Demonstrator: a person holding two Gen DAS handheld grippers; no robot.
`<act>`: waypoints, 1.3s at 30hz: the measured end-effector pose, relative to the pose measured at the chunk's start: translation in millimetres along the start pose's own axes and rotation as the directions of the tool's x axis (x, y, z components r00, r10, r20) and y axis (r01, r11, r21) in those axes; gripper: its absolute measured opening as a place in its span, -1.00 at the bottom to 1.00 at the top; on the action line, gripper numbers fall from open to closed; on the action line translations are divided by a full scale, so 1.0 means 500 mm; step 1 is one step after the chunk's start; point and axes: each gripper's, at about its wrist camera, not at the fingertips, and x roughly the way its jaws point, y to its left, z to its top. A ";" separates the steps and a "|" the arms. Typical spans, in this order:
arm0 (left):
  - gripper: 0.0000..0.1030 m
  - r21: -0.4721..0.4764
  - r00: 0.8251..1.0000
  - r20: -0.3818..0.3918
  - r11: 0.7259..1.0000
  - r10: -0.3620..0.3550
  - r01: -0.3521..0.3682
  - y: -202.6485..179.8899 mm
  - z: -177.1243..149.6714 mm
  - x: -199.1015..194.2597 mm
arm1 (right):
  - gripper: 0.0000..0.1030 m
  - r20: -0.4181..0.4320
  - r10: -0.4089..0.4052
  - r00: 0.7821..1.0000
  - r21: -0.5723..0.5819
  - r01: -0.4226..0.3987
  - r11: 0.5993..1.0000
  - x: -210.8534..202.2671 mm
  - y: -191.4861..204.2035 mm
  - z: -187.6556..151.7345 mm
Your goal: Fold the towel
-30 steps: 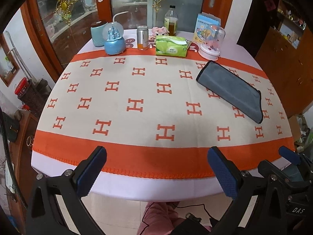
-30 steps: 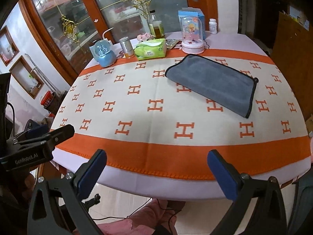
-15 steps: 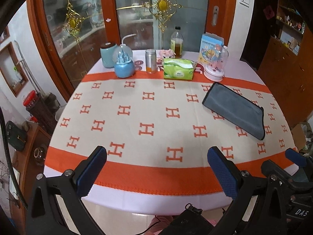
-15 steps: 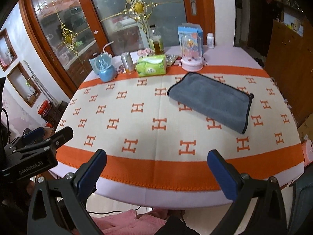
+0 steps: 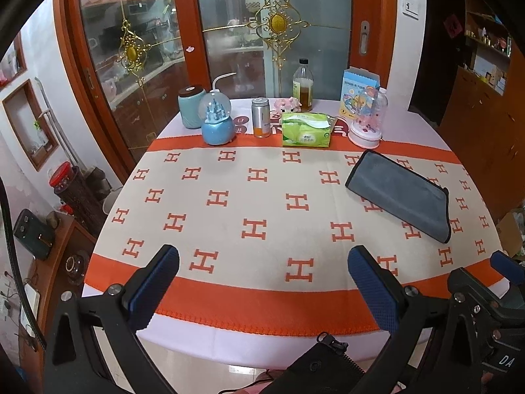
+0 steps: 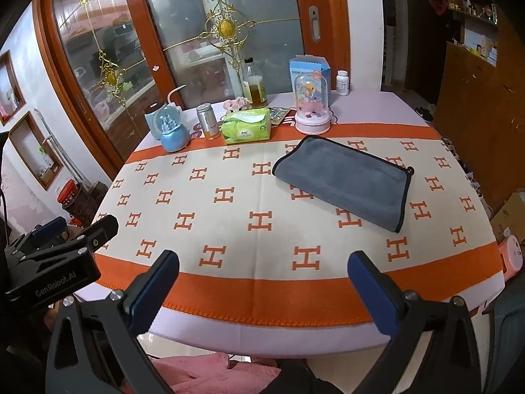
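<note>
A grey towel (image 5: 402,195) with black trim lies folded flat on the right half of the table; it also shows in the right wrist view (image 6: 344,179). My left gripper (image 5: 262,275) is open and empty, held above the table's near edge, well short of the towel. My right gripper (image 6: 262,279) is open and empty too, over the near edge, with the towel ahead and to the right. The right gripper's body shows at the lower right of the left wrist view (image 5: 485,298), and the left gripper's body at the left of the right wrist view (image 6: 55,256).
A cream and orange cloth with H marks covers the table (image 5: 262,302). Along the far edge stand a blue snow globe (image 5: 217,124), a metal can (image 5: 261,118), a green tissue pack (image 5: 306,129), a bottle (image 5: 302,87) and a pink dome toy (image 5: 367,118). Glass doors stand behind.
Both grippers have pulled back and risen from the table, so the table and towel look smaller and farther. The towel has not moved. Both stay open.
</note>
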 end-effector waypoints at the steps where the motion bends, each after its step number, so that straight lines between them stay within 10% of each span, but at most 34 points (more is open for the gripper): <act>1: 0.99 0.007 1.000 0.003 1.000 0.004 -0.004 -0.004 -0.001 -0.002 | 1.00 0.001 0.001 1.000 0.000 -0.001 1.000 0.000 0.000 -0.001; 39: 0.99 0.033 1.000 0.027 0.999 0.001 -0.002 0.019 0.006 -0.001 | 1.00 -0.011 0.016 1.000 -0.009 -0.016 1.000 0.020 0.032 -0.002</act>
